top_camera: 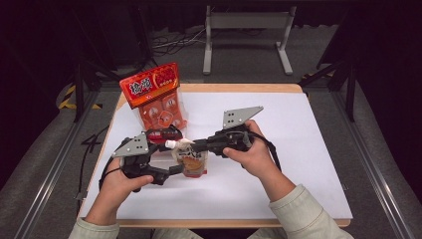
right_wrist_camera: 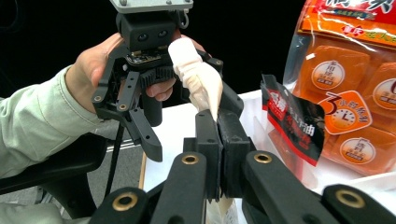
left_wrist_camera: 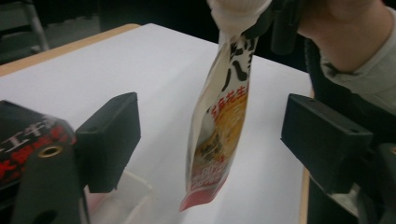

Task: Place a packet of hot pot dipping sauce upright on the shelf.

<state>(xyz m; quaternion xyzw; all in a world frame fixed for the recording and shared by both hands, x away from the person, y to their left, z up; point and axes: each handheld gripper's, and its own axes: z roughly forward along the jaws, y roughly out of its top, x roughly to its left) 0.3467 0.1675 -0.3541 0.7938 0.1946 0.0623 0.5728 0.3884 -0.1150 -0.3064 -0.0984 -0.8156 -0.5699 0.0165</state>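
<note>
A pouch (left_wrist_camera: 219, 121) is clamped at its neck by the right gripper (right_wrist_camera: 218, 135); the left gripper (left_wrist_camera: 210, 140) is held apart around it, untouched.

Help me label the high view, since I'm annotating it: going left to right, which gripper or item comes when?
Left gripper → spouted sauce pouch → right gripper; the orange snack bag overlaps, so left out.

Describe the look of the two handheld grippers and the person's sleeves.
Both the left gripper and the right gripper are black linkage frames with brass-coloured pivot rivets and blocky black jaws. Each carries a grey three-cornered plate dotted with holes on top and trails a black cable. The sleeves are pale grey-green with ribbed cuffs.
</note>
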